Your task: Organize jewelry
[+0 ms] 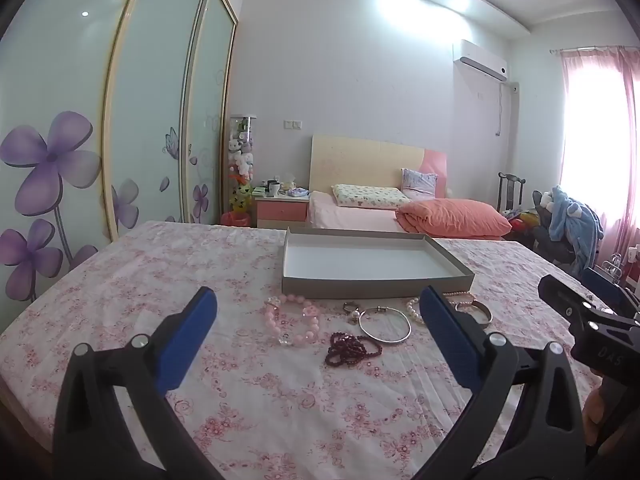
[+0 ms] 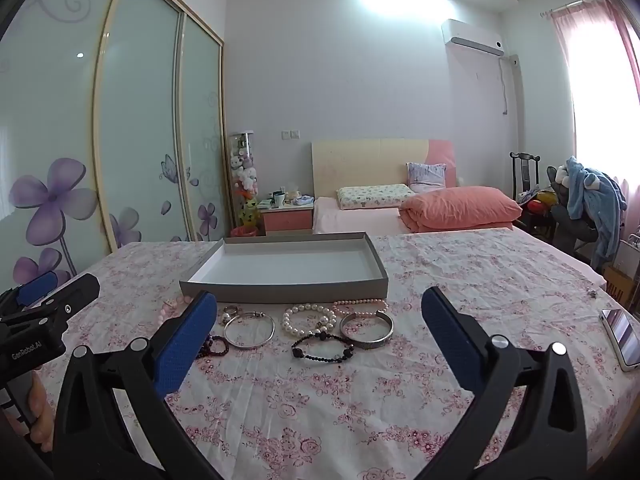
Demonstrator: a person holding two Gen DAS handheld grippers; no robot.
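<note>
bracelets (image 2: pixel 308 328) ahead of spread right claw (image 2: pixel 318 316)

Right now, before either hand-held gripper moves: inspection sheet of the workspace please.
Surface: floral pink bedsheet, wrinkled.
Job's things: grey tray empty; in front of it pink bead bracelet, dark red beads, silver bangle, white pearl bracelet, pink pearl strand, wide silver cuff, black bead bracelet, small ring-like piece, all on the sheet, none in the tray.
Clutter: phone near the right edge.
Grippers: left hand-held gripper open, empty; right hand-held gripper open, empty.
Cables: nothing seen.
Surroundings: second bed, wardrobe, nightstand.
</note>
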